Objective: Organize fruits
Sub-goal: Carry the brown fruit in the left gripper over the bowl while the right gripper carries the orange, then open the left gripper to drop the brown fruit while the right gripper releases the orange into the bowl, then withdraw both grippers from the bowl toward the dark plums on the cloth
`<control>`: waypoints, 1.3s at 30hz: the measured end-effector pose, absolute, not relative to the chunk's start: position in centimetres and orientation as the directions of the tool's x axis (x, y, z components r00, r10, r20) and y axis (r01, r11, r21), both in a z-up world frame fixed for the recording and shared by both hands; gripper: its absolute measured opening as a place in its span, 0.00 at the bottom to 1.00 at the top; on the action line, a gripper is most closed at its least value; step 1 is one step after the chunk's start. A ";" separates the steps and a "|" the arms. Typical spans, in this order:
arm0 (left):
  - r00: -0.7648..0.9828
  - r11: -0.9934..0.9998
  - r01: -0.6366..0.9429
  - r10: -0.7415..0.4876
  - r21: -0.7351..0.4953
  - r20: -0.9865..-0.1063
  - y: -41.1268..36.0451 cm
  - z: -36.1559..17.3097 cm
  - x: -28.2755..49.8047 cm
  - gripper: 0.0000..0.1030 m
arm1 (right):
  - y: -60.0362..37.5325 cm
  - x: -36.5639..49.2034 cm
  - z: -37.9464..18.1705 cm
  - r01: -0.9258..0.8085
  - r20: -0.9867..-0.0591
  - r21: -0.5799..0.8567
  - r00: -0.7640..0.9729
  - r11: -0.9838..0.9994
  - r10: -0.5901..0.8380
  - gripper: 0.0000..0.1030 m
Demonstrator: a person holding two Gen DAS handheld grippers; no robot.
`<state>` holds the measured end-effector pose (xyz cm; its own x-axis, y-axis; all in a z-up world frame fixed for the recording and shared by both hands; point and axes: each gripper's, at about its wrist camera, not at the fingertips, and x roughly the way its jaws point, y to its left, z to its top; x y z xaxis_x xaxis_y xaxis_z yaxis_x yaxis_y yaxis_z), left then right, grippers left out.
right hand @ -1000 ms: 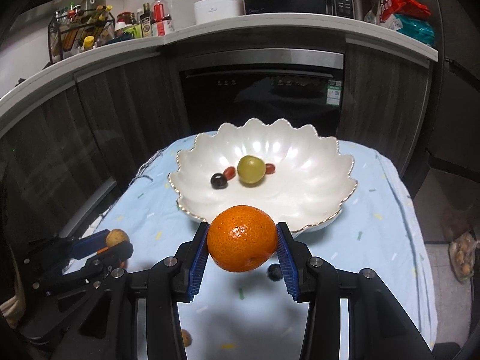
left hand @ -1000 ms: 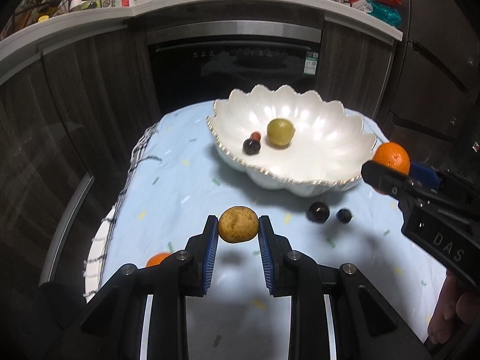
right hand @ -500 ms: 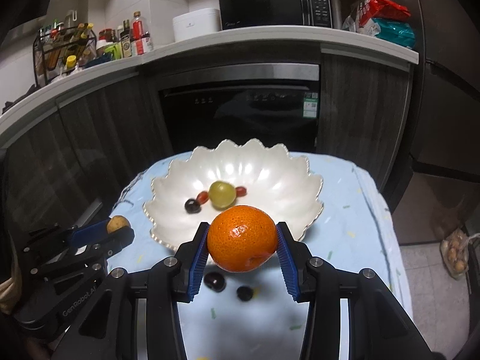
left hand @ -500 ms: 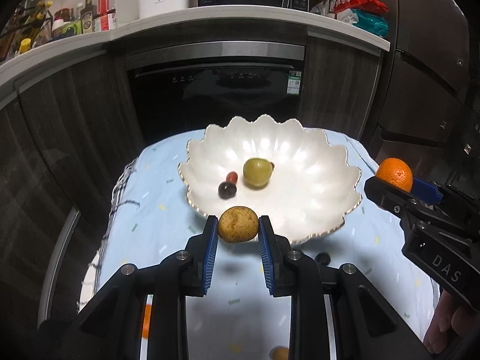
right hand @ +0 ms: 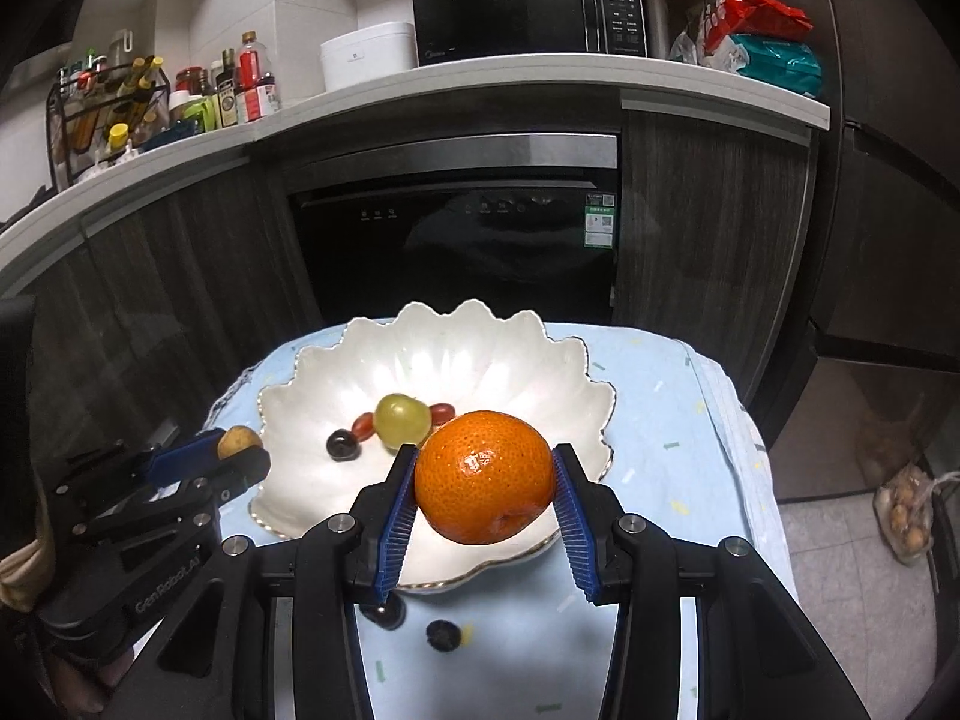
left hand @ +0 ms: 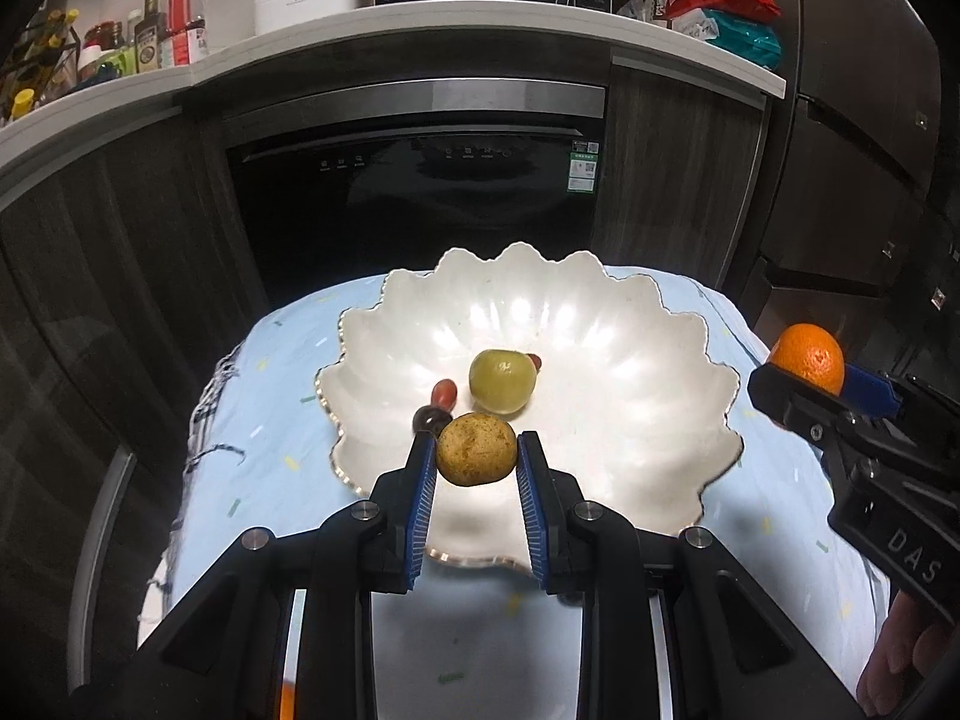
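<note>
Blue ribbed pads of the left gripper (left hand: pixel 475 463) clamp a small brown, russet-skinned fruit (left hand: pixel 476 449), held clear above the near rim of the bowl; grip sits across its widest part, presumably so it cannot roll out.

Right gripper (right hand: pixel 483 495): pads clenched on an orange (right hand: pixel 483 477), likewise carried over the bowl's near edge, poised for release inside.

White scalloped bowl (left hand: pixel 648 360), gilt-edged: the collecting vessel. Contents: one green round fruit (left hand: pixel 501 380) at centre; beside it a small red fruit (left hand: pixel 444 393) and a dark one (left hand: pixel 427 418), the latter partly hidden by the left jaw; a second red piece (right hand: pixel 443 413) just behind the green.

Pale blue cloth (right hand: pixel 660 420) with coloured flecks covers the table. Still outside the bowl, on the cloth near its front rim: two dark small fruits (right hand: pixel 444 635), possibly grapes, though the view is blurred.

Beyond: dark cabinet fronts, a built-in appliance (right hand: pixel 462 240), a counter bearing a microwave (right hand: pixel 528 12) and bottles.

Status: sorting partway; two pieces in transit, at least two remaining.
</note>
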<state>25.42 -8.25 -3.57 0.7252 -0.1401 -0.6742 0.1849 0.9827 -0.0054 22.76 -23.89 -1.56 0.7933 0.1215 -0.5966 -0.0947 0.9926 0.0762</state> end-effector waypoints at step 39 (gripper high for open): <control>0.707 0.993 0.115 -0.091 -0.013 -0.701 -7.0 -6.9 29.6 0.71 | -24.5 26.5 -4.0 -0.036 -0.578 0.010 0.816 0.999 0.035 0.76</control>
<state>29.62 -6.98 -6.91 0.7072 -0.0914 -0.7011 0.1152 0.9933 -0.0134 26.50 -24.50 -4.00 0.8156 0.0354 -0.5775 -0.0364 0.9993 0.0099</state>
